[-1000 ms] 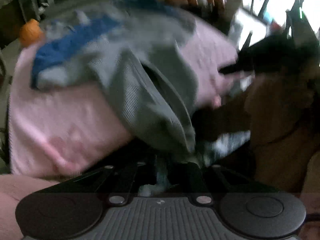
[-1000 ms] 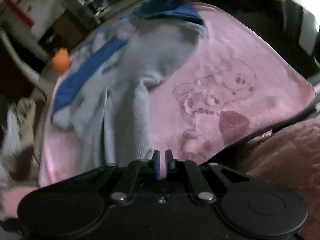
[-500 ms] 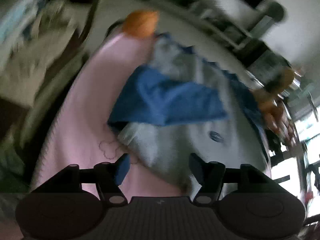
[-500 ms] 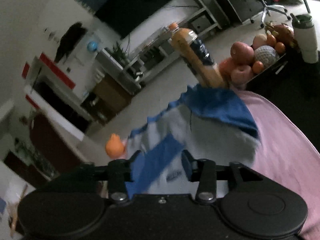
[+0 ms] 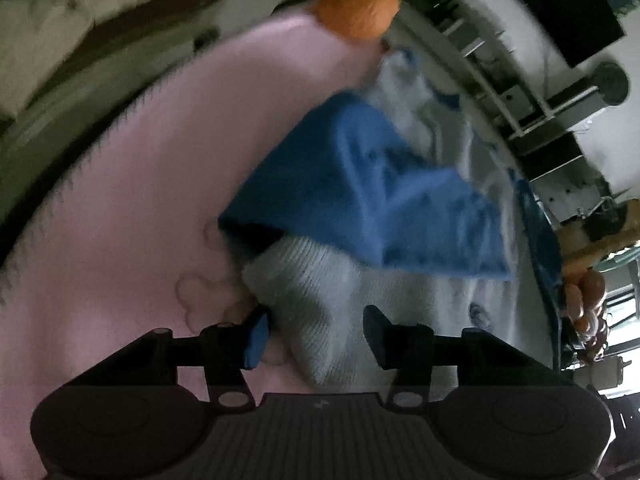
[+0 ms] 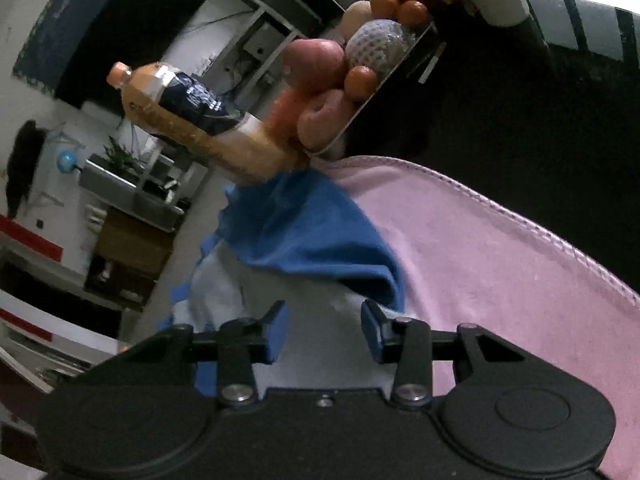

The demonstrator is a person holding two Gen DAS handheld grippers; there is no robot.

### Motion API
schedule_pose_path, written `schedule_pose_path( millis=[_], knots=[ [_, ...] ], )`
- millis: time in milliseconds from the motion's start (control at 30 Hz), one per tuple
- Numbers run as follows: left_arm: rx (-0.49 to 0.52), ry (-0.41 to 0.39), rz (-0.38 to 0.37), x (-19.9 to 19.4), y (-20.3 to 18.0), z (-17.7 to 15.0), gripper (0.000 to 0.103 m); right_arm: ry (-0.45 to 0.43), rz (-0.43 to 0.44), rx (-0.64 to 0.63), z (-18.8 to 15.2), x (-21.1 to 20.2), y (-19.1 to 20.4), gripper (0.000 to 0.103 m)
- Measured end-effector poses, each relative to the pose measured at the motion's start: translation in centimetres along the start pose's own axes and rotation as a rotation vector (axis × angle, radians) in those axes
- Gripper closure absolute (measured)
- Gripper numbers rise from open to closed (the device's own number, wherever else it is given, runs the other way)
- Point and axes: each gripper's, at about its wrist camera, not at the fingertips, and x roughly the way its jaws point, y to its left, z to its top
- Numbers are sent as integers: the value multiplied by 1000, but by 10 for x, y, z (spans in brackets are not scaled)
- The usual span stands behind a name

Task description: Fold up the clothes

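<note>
Both pairs of fingers stand apart and hold nothing. The left gripper (image 5: 316,334) straddles a grey knit corner of the garment (image 5: 360,304): its blue-padded finger sits at the corner's outer edge over the pink blanket (image 5: 120,200), the other finger over grey cloth. The right gripper (image 6: 324,332) hangs over a grey panel, just short of a blue fold (image 6: 312,240).

The garment, grey with blue parts, lies bunched on the blanket and runs away from both grippers toward the far edge; its long axis looks roughly in line with the left fingers, though blur makes this uncertain. The left gripper seems nearer to a free corner, so it is likely the one to pinch first.

Bare blanket on the left of the left view and the right of the right view gives room to spread. At the far edge a bottle (image 6: 192,120), a fruit tray (image 6: 340,64) and an orange ball (image 5: 356,8) stand close and could be knocked.
</note>
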Motion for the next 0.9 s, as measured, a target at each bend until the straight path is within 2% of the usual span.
schedule_pose_path(
  millis=[100, 200, 267, 333, 500, 533, 600, 633, 667, 767, 833, 900],
  knots=[
    [42, -13, 31, 1, -9, -1, 46, 25, -26, 40, 5, 12, -10, 63],
    [-9, -41, 26, 0, -4, 4, 51, 29, -86, 37, 8, 21, -14, 63],
    [-40, -56, 28, -1, 0, 6, 68, 54, -115, 12, 9, 29, -15, 63],
    [-31, -74, 53, -1, 0, 5, 81, 98, -149, -31, 7, 41, -14, 62],
    [34, -100, 77, 2, -10, 3, 93, 161, -204, -190, -4, 58, -2, 55],
    [48, -104, 81, 3, -13, 2, 98, 157, -219, -222, -7, 59, 2, 55],
    [72, -121, 89, 1, -17, 0, 99, 142, -239, -243, -12, 59, 5, 54],
    [83, -139, 95, -3, -20, 0, 100, 127, -251, -234, -13, 59, 5, 62],
    [93, -158, 102, -7, -22, -1, 100, 113, -262, -225, -14, 59, 6, 87],
    [120, -215, 89, -26, -33, 2, 100, 45, -231, -177, -12, 46, 13, 88],
    [127, -237, 52, -47, -41, 10, 100, -11, -131, -131, -12, 24, 28, 88],
    [128, -258, 20, -72, -49, 21, 100, -51, -60, -139, -10, 0, 49, 88]
  ],
)
